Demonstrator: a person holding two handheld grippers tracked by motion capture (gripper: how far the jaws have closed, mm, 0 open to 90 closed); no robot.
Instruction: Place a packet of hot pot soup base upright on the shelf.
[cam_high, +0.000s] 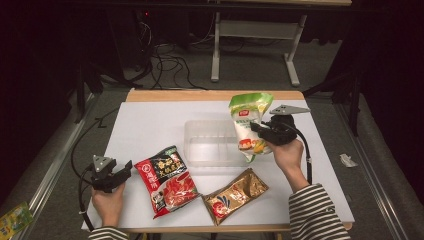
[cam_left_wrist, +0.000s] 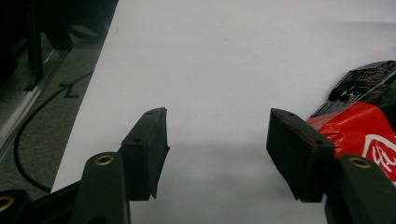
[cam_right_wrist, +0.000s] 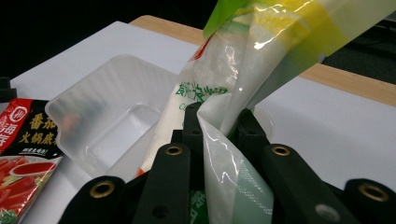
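- The white tabletop carries everything; its near edge is cut off at the bottom of the high view.
- A clear plastic tray sits mid-tabletop, its right end hidden behind the held bag.
- The green-and-white bag hangs upright above the tray's right end, clear of the tabletop; its lower part is masked by the jaws in the right gripper view.
- A red-and-black packet lies flat near the front, cut off at the edge in both gripper views.
- A gold packet lies flat just right of the red one, print too small to read.
- The right hand-held gripper is clenched on the bag's side, film pinched between the jaws.
- The left hand-held gripper rests at the tabletop's front left, jaws released and spread over bare surface, beside the red packet.
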